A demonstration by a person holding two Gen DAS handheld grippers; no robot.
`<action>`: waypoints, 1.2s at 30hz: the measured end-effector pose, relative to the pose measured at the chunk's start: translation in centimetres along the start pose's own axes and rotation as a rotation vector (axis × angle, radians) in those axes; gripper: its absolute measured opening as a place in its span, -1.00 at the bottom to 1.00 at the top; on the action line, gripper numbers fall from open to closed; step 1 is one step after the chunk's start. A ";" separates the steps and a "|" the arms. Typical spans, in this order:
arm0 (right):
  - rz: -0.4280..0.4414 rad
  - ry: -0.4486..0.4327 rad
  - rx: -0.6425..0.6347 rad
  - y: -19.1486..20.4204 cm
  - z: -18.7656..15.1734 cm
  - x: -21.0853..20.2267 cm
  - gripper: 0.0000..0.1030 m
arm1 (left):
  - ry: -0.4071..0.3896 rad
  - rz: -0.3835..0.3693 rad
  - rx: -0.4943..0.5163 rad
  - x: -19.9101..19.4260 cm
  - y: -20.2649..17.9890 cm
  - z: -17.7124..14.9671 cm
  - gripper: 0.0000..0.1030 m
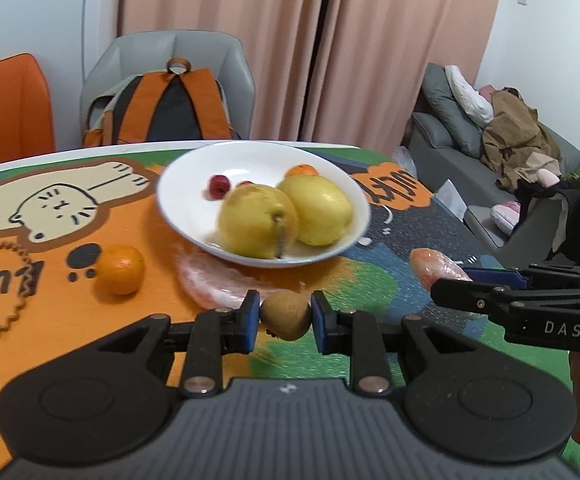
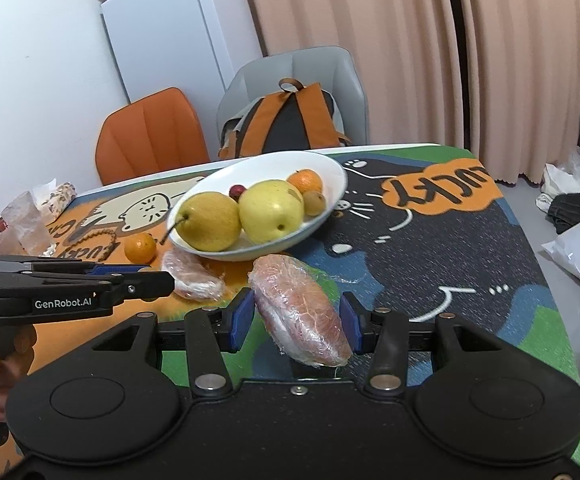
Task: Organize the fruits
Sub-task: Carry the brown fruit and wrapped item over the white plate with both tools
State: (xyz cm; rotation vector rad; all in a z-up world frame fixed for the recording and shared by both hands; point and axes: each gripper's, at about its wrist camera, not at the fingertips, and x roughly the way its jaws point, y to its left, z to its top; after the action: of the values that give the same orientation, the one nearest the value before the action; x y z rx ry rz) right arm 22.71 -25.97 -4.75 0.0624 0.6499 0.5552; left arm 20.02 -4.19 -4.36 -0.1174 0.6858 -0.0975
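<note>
Holding: left gripper (image 1: 285,316) clamps a small brown kiwi (image 1: 286,315) between its fingers.
Wrapped fruit: grapefruit wedge (image 2: 304,312) between the right gripper (image 2: 297,318) fingers, seemingly gripped, long axis running away from the camera.
Bowl (image 2: 332,176): ahead of both, holding pears and small fruit; left gripper looks nearer.
Bench (image 2: 470,264): a loose orange (image 2: 141,248) and another wrapped wedge (image 2: 194,276) lie beside the bowl.

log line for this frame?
left tongs: holding kiwi | right tongs: around wrapped fruit | bowl: partly filled
</note>
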 end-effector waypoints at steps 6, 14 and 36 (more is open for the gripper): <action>0.002 -0.010 -0.018 1.2 1.0 0.6 -0.14 | -0.031 0.023 -0.020 -0.9 1.9 1.0 -0.50; -0.003 -0.028 -0.039 2.4 3.0 1.3 -0.14 | -0.065 0.033 -0.040 -1.1 3.8 2.9 -0.50; 0.010 -0.038 -0.077 3.5 8.2 6.2 -0.15 | -0.050 0.033 -0.050 3.1 6.5 7.0 -0.50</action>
State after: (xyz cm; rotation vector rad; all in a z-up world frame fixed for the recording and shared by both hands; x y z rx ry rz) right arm 29.99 -18.93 -0.81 0.0041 0.5908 0.5867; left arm 27.18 2.34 -1.87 -0.1565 0.6398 -0.0457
